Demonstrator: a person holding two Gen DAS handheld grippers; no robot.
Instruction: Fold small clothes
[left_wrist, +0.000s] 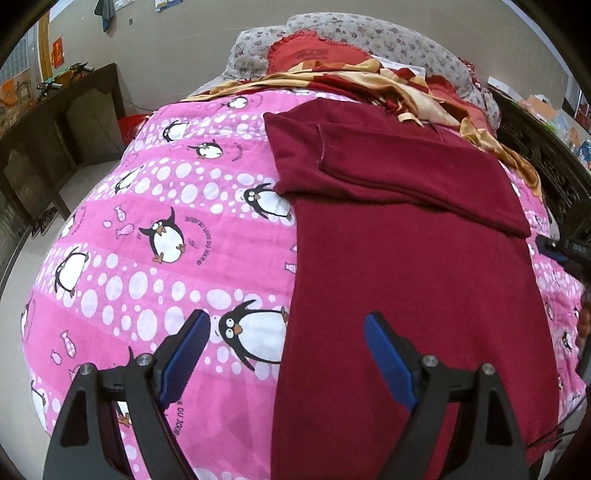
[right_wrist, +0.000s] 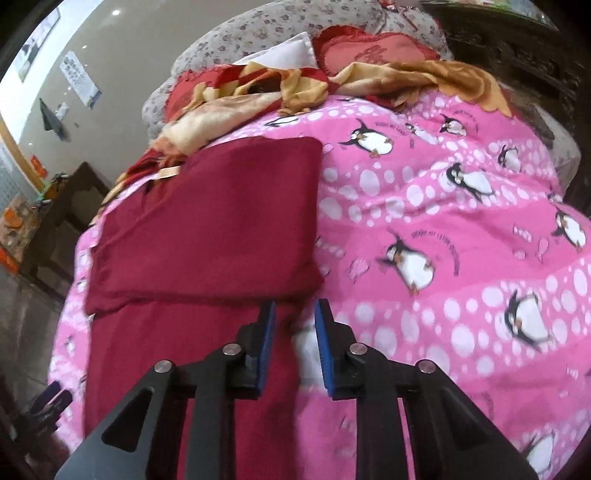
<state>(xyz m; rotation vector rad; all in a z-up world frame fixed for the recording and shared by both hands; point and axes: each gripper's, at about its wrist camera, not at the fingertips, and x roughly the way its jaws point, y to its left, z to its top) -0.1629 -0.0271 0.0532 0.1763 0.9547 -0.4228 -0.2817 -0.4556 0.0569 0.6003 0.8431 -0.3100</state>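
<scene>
A dark red garment (left_wrist: 406, 266) lies flat on a pink penguin-print quilt (left_wrist: 155, 229), its far part folded over into a band across the top. My left gripper (left_wrist: 287, 325) is open and empty, hovering above the garment's near left edge. In the right wrist view the same garment (right_wrist: 207, 229) lies at the left. My right gripper (right_wrist: 294, 310) is partly open and empty, its jaws a small gap apart above the garment's right edge. The right gripper's tip also shows at the right edge of the left wrist view (left_wrist: 557, 247).
A red and yellow blanket (left_wrist: 332, 81) and floral pillows (left_wrist: 354, 33) are heaped at the head of the bed. A dark wooden cabinet (left_wrist: 62, 122) stands left of the bed. A dark carved headboard (right_wrist: 517, 48) runs along the right side.
</scene>
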